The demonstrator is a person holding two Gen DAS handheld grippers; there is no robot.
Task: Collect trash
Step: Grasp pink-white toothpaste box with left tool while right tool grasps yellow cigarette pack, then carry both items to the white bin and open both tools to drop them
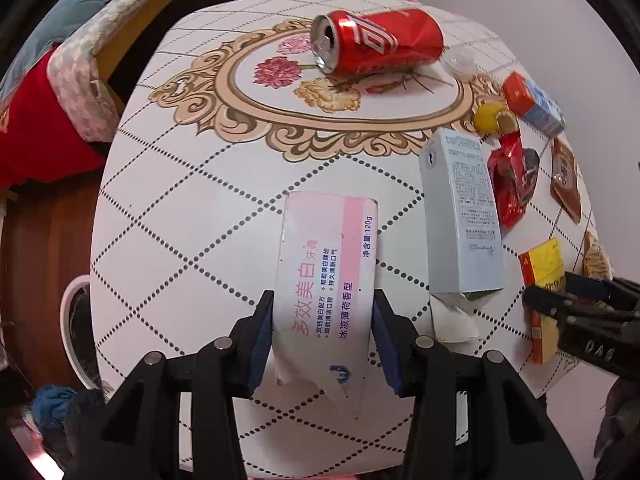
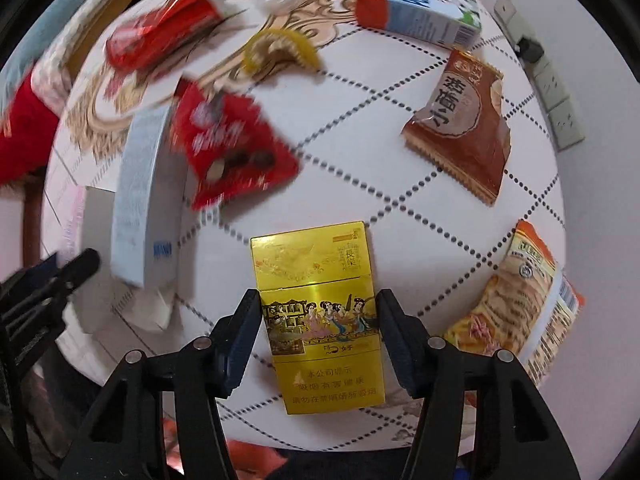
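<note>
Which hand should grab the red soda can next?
Probably left. The red can lies straight ahead of the left gripper, though the pink toothpaste box sits between its fingers. The right gripper straddles the yellow cigarette pack, farther off.

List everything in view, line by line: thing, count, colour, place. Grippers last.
table: 1, white with dotted diamonds, under everything
can: 1, red, on its side at the far end
pink box: 1, white and pink, between the left gripper's fingers
pale blue box: 1, flat beside the pink box
gold pack: 1, yellow, between the right gripper's fingers
red wrapper: 1, beside the pale blue box
brown wrapper: 1, far right
orange snack bag: 1, right edge
milk carton: 1, blue, white and orange, far edge
yellow peel: 1, near the carton
left gripper: 1, black, pads against the pink box
right gripper: 1, black, straddling the gold pack
</note>
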